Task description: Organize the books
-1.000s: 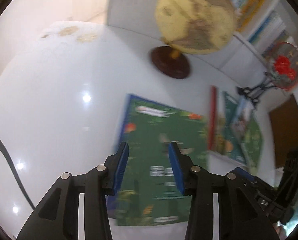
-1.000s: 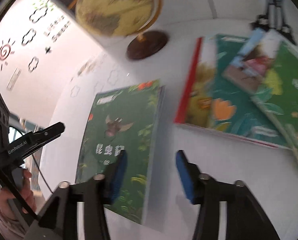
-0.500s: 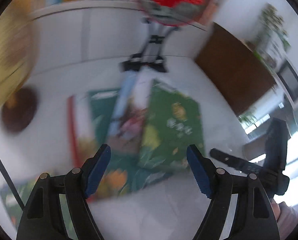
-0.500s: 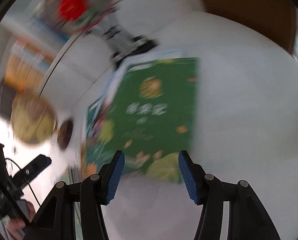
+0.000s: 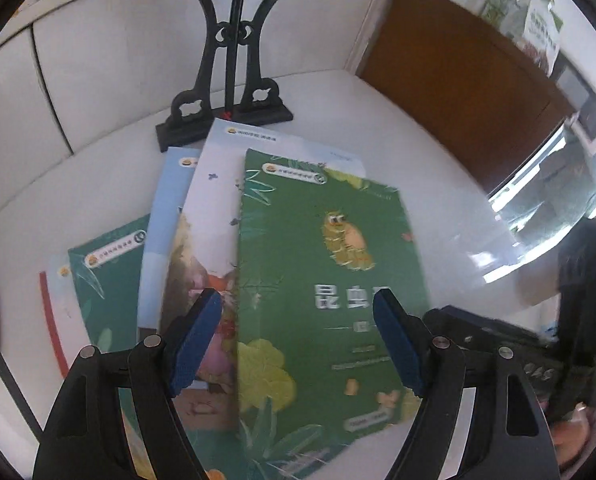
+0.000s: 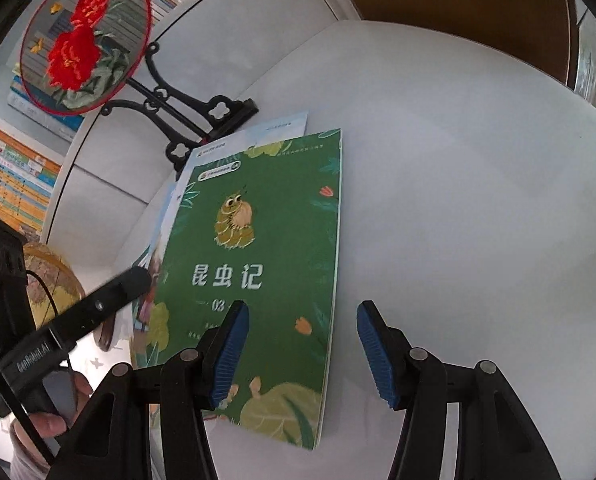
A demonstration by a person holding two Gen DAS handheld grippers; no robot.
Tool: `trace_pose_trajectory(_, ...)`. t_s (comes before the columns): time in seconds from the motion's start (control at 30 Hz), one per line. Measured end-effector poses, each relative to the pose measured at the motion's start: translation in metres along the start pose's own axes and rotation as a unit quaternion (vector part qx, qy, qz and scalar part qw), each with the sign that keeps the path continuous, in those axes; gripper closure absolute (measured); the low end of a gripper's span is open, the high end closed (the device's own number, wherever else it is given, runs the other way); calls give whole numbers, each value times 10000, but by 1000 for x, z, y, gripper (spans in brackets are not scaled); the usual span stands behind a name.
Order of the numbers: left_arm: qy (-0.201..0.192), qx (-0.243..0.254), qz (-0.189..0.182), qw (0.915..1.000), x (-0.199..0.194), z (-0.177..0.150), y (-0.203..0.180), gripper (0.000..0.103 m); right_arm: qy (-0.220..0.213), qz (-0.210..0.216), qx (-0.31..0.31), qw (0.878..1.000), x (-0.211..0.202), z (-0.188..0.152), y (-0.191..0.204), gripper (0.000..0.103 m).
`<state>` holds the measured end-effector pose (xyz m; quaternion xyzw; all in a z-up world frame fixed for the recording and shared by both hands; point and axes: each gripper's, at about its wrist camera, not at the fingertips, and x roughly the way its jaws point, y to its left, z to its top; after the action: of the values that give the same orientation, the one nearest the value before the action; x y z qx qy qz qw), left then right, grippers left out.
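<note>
A loose fan of picture books lies on the white table [image 5: 438, 128], and the green caterpillar book [image 5: 330, 280] sits on top of it, its far corners near the black ornament stand [image 5: 225, 92]. Under it, pushed out to the left, are a pale blue book [image 5: 281, 140], a second blue one [image 5: 165, 216] and another green book [image 5: 109, 280] with a red-edged cover beneath.

The left gripper [image 5: 298, 340] hangs over the near half of the top book with its jaws wide, having just been opening, and nothing is pinched between the pads. The right gripper [image 6: 302, 344] stands about half open over the book's right near edge [image 6: 330, 320], one pad above the cover and the other above bare table; it holds nothing either. Whether any pad already touches the cover is hard to tell from these angles.

The likely next step is to take the top book off the fan. The main risk is the glossy thin cover: a pad closing flat on it may skid and only push the book further over the ones beneath, dragging the fan apart. A pinch at the right edge could catch only the cover and fold it. If the book slides far, it could knock the stand, which carries a round embroidered screen [image 6: 85, 40] and looks top-heavy. The two tools are also close enough to clash.
</note>
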<state>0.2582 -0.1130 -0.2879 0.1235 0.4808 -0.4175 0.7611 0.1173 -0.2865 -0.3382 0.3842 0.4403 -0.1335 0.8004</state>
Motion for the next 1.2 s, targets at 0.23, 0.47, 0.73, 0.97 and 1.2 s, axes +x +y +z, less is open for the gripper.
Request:
trace_pose_trajectory(0.23,106,460,227,9986,13,-10,-4,22,-216,76,-126,9997,8,-1,4,48)
trace_pose_trajectory(0.47,163,332,68,9993,8,-18,-8,16,-94,633,120,9979,13,-1,5,37)
trace_pose_trajectory(0.73,384,-214,-364,9984,-26,-59,4,16,295,976,-120,9947,-4,-26,15,34)
trace_pose_trajectory(0.97,720,-560,91,9958,-41,-116,-5,16,658,726,-396,9944,-8,-67,29,33)
trace_pose_trajectory(1.2,607,-1108,4,9920,-49,-124,6,16,790,977,-116,9920,-11,-75,27,31)
